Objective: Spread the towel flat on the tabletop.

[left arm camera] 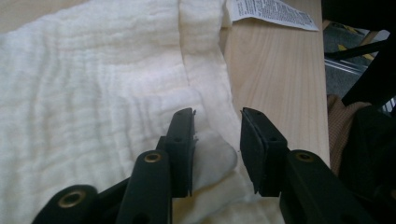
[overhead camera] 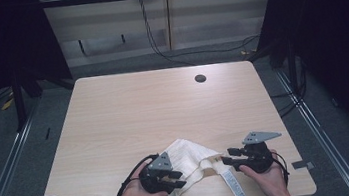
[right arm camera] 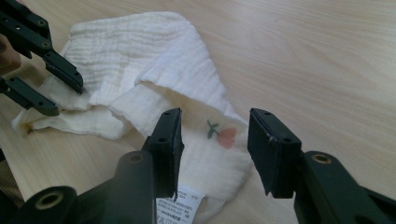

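Both hands low, L gripper [overhead camera: 174, 174] & R gripper [overhead camera: 226, 157] jaws part-open.

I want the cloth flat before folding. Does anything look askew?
Yes. The white cloth lies crumpled near the table's front edge, one layer folded over, with its care label sticking out flat on the wood.

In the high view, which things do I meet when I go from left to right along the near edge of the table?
left gripper → white cloth → printed label → right gripper
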